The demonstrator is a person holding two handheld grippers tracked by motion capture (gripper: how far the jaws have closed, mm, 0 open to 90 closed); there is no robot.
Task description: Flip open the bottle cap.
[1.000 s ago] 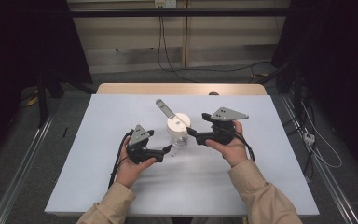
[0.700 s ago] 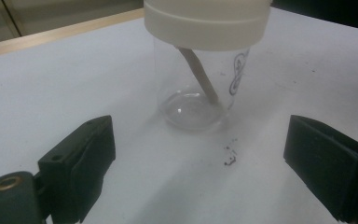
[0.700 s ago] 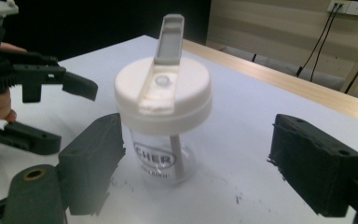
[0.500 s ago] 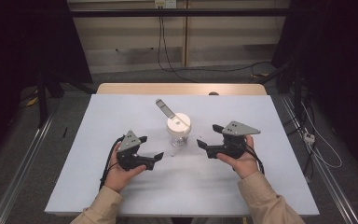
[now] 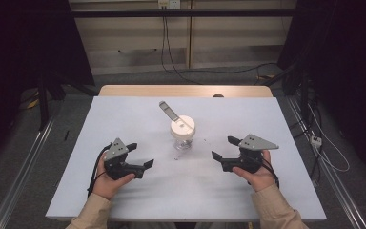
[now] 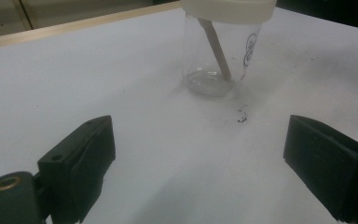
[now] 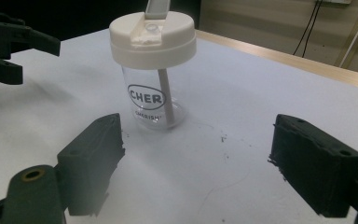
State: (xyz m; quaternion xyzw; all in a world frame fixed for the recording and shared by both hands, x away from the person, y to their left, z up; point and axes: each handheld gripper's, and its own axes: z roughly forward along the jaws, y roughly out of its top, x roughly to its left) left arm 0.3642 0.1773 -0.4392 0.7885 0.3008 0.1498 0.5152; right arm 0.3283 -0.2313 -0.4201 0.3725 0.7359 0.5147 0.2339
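Note:
A clear plastic cup [image 5: 182, 136] with a cream lid, a raised flip spout and a straw inside stands upright in the middle of the white table [image 5: 124, 114]. My left gripper [image 5: 141, 154] is held to the cup's near left, apart from it, jaws open and empty. My right gripper [image 5: 224, 148] is held to its near right, also open and empty. In the left gripper view the cup [image 6: 221, 51] stands well beyond the open left gripper [image 6: 196, 154]. In the right gripper view the cup [image 7: 151, 70] shows "CHER" lettering, ahead of the open right gripper [image 7: 196, 158], with the left gripper [image 7: 9, 42] behind.
Small dark specks [image 6: 241, 116] lie on the table just in front of the cup. A wooden strip [image 5: 186, 90] runs along the table's far edge. Cables [image 5: 171, 57] hang and trail on the floor behind. Metal rails [image 5: 24, 162] flank the table.
Both hands have drawn back from the cup, outward and toward the near edge. The grippers, which were close beside the cup, now stand well apart from it. The cup has not moved.

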